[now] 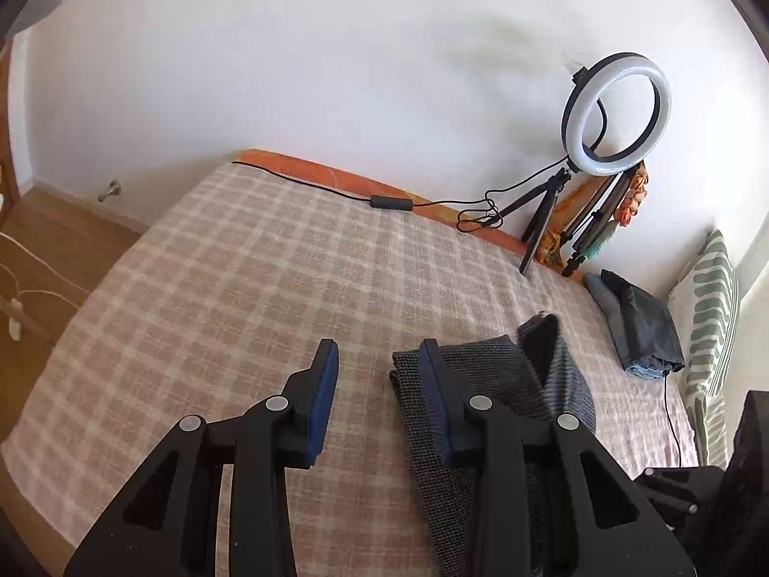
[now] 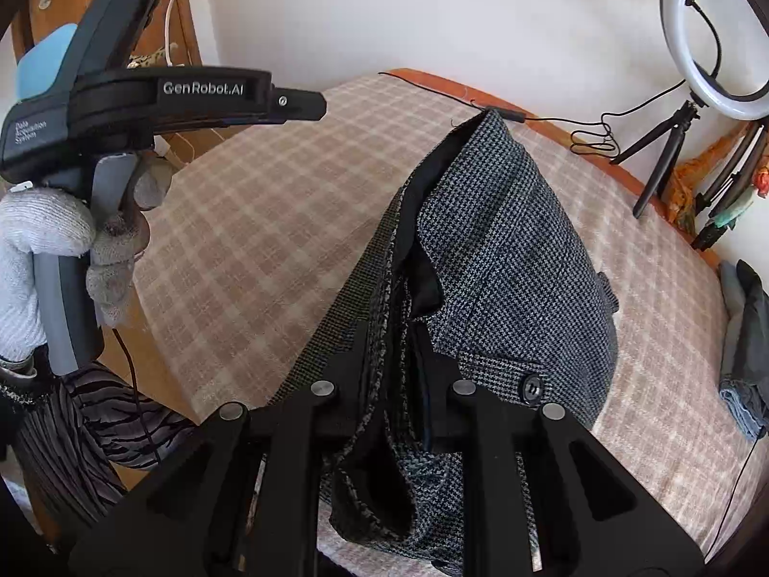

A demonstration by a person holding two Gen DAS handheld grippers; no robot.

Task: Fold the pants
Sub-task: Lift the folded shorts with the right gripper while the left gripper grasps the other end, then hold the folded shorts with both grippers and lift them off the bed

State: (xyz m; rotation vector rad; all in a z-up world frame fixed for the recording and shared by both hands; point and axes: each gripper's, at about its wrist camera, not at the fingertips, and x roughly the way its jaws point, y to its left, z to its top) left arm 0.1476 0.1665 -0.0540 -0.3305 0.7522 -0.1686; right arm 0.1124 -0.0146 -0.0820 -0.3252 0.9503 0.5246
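Mid-fold. The right gripper [image 2: 394, 384] has its jaws closed on a bunched edge of the houndstooth pants [image 2: 504, 240], which lie partly folded on the checked bed [image 2: 250, 221]. The left gripper [image 1: 379, 384], jaws partly open and empty, hovers beside the pants. Next, by judgement: lay the gripped edge flat, then smooth it.

Pants [image 1: 485, 384] lie on the bed [image 1: 240, 259], ring light [image 1: 617, 113] behind.
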